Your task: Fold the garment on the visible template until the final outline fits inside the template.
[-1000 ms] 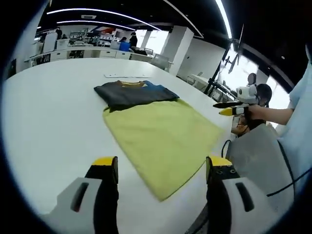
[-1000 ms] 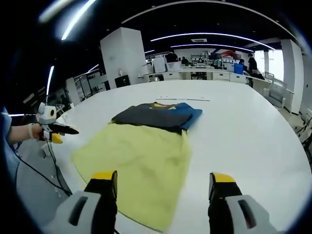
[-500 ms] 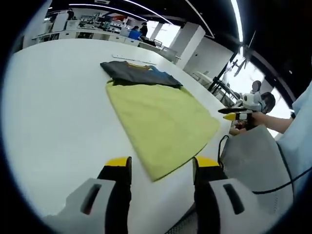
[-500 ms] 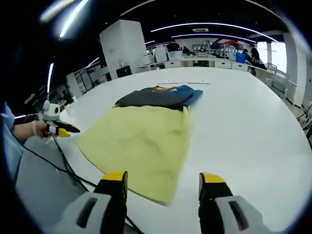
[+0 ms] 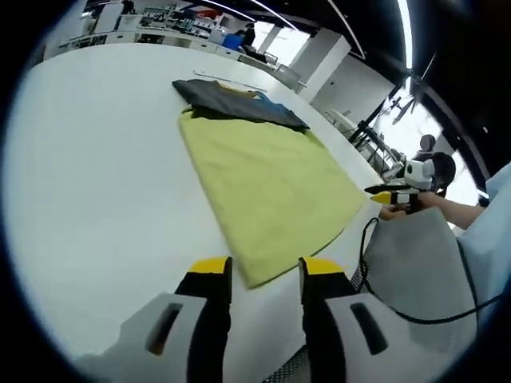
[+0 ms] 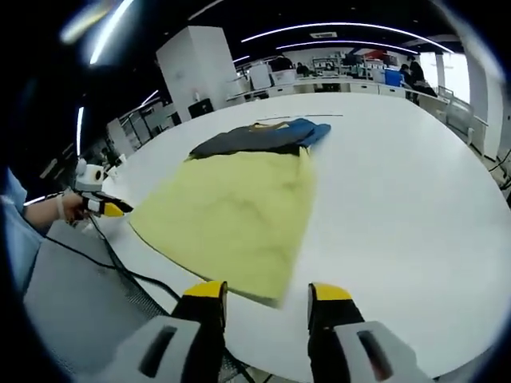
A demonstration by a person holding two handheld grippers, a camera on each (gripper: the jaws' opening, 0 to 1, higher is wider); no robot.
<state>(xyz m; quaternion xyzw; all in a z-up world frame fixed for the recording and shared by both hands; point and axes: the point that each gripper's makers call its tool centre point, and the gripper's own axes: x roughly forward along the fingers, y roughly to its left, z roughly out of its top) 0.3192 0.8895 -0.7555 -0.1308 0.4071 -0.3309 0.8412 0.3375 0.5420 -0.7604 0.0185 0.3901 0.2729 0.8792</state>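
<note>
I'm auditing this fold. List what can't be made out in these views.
- Template: none made out in either view; the yellow garment on the white table may cover it.
- Dark folded garment: its near edge lies under the yellow one in the right gripper view.
- Far desks and people: too small, blurred.
- Left gripper, right gripper: contact with the hem unclear.

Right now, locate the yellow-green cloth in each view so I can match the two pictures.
Left gripper view: the yellow-green cloth spreads across the centre, its near corner just ahead of the left hand-held gripper.
Right gripper view: the cloth lies centre-left, its near edge just ahead of the right hand-held gripper.
Shared landmark: the folded dark garment at the cloth's far end.
</note>
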